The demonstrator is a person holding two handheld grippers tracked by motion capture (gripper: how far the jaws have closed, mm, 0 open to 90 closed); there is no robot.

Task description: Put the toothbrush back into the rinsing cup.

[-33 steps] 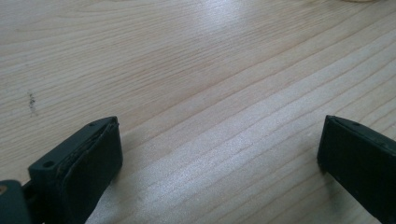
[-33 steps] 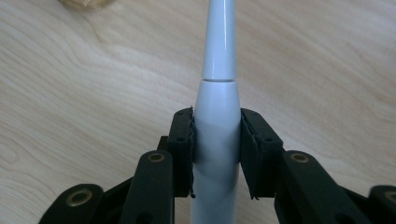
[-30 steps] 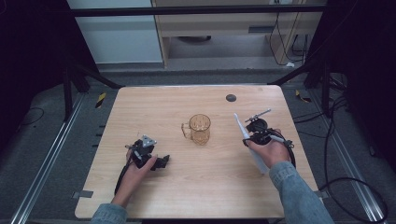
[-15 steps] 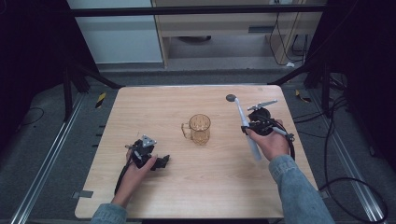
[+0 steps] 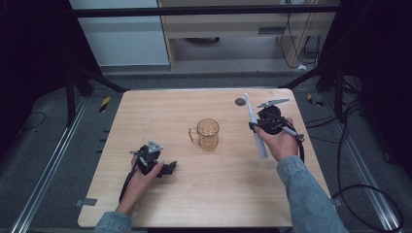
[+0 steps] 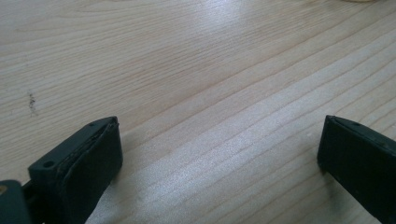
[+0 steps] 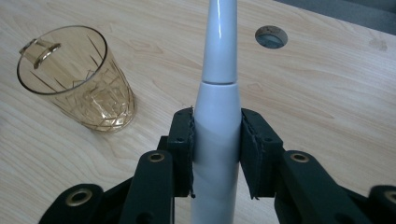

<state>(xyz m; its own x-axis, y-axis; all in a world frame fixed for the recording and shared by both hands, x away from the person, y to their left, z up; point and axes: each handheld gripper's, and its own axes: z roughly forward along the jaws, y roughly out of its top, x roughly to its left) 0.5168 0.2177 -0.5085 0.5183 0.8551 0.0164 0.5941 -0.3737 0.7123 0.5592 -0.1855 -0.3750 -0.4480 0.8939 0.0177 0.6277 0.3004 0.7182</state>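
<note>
Well clear of mug (image 5: pixel 209 134): toothbrush (image 5: pixel 253 124).

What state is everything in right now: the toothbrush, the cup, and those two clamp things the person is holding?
electric toothbrush: clamped in the right gripper, lifted off the table.
amber glass mug: upright, empty, untouched.
right gripper: shut on the toothbrush handle.
left gripper: open, holding nothing, low over the table.

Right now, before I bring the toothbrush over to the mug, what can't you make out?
- Toothbrush head: cut off by the top edge in the right gripper view; too small for bristles in the high view.
- Its lower handle: hidden behind the right tool.
- Mug handle: mostly behind the rim.
- Left tool: mug out of frame.
</note>
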